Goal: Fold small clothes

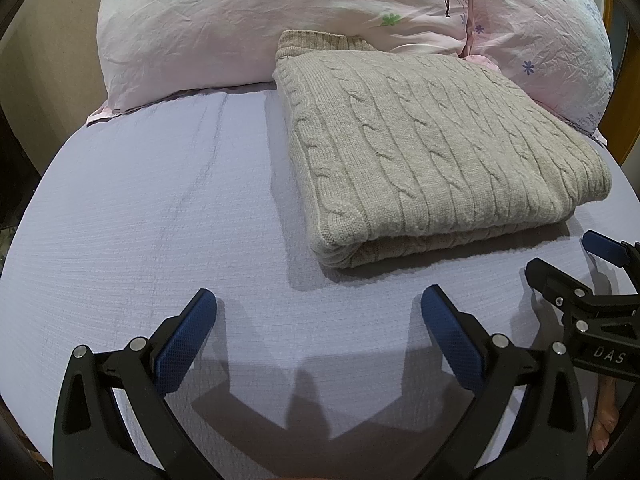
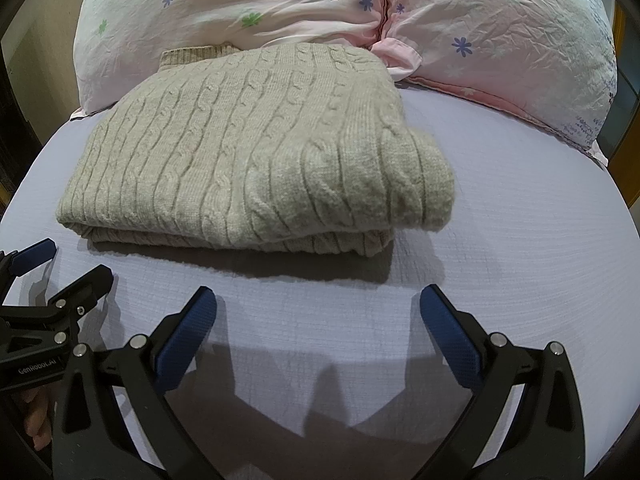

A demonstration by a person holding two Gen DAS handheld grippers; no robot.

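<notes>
one folded sweater [image 1: 432,152] on bed [image 1: 160,200], collar toward pillows [image 1: 280,12]; left tool [image 1: 319,312], right tool [image 2: 318,312] spread wide, empty.

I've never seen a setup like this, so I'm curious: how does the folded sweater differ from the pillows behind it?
The sweater is plain beige cable knit; the pillows are smooth pale pink cloth printed with flowers and a tree. The sweater lies flat, folded in layers; the pillows are puffy and rise higher behind it. The sweater is nearer both open grippers, left and right; the pillows sit farther back. Both rest on the lilac bedsheet.
</notes>
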